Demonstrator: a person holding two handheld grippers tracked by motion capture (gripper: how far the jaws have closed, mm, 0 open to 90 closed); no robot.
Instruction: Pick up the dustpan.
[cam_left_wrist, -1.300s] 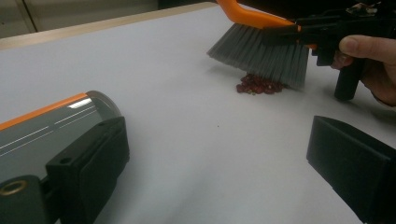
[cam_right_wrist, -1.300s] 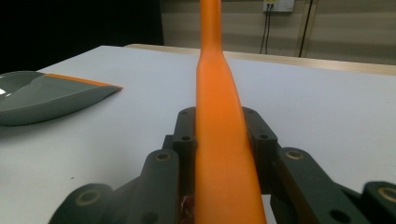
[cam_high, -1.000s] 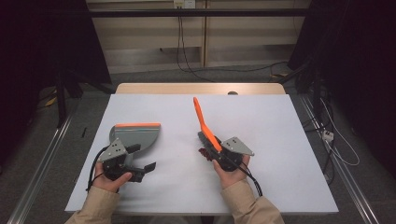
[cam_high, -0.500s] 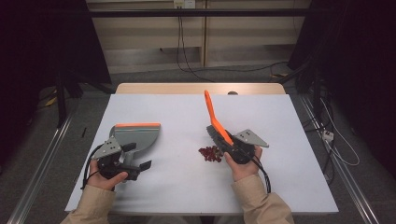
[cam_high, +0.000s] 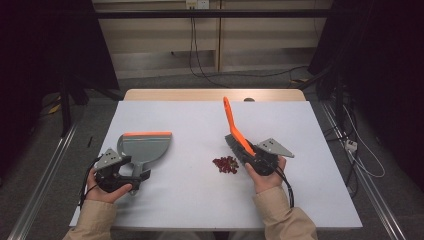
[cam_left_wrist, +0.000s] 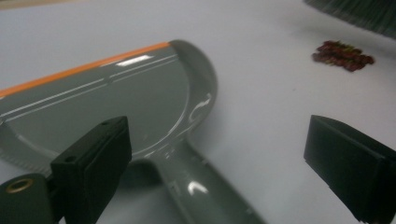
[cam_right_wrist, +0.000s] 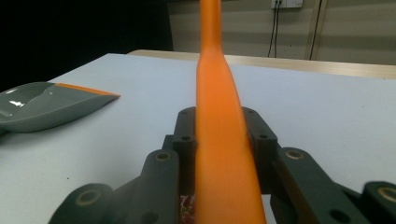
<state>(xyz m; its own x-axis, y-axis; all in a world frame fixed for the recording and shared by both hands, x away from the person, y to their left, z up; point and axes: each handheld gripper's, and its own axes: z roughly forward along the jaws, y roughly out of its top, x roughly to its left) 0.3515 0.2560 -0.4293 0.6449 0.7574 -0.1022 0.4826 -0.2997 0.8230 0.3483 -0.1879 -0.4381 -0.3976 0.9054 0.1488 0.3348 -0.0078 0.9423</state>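
A grey dustpan (cam_high: 145, 145) with an orange lip lies flat on the left half of the white table (cam_high: 310, 200). My left gripper (cam_high: 136, 178) sits at its near end, open. In the left gripper view, the dustpan's handle (cam_left_wrist: 196, 184) runs between the two black pads (cam_left_wrist: 93, 156) without either pressing on it. My right gripper (cam_high: 250, 154) is shut on the orange brush (cam_high: 231, 120), whose handle (cam_right_wrist: 219, 121) stands up and away between the jaws. The dark bristles (cam_high: 234, 145) hang just right of a small pile of red bits (cam_high: 226, 164).
A wooden strip (cam_high: 210, 95) borders the table's far edge. Cables (cam_high: 200, 60) trail on the floor beyond it. Dark stands flank both sides, and a metal rail (cam_high: 40, 185) runs along the left.
The right gripper has carried the brush to the right, uncovering the red pile. The left gripper has shifted slightly left, and its jaws now straddle the dustpan's handle.
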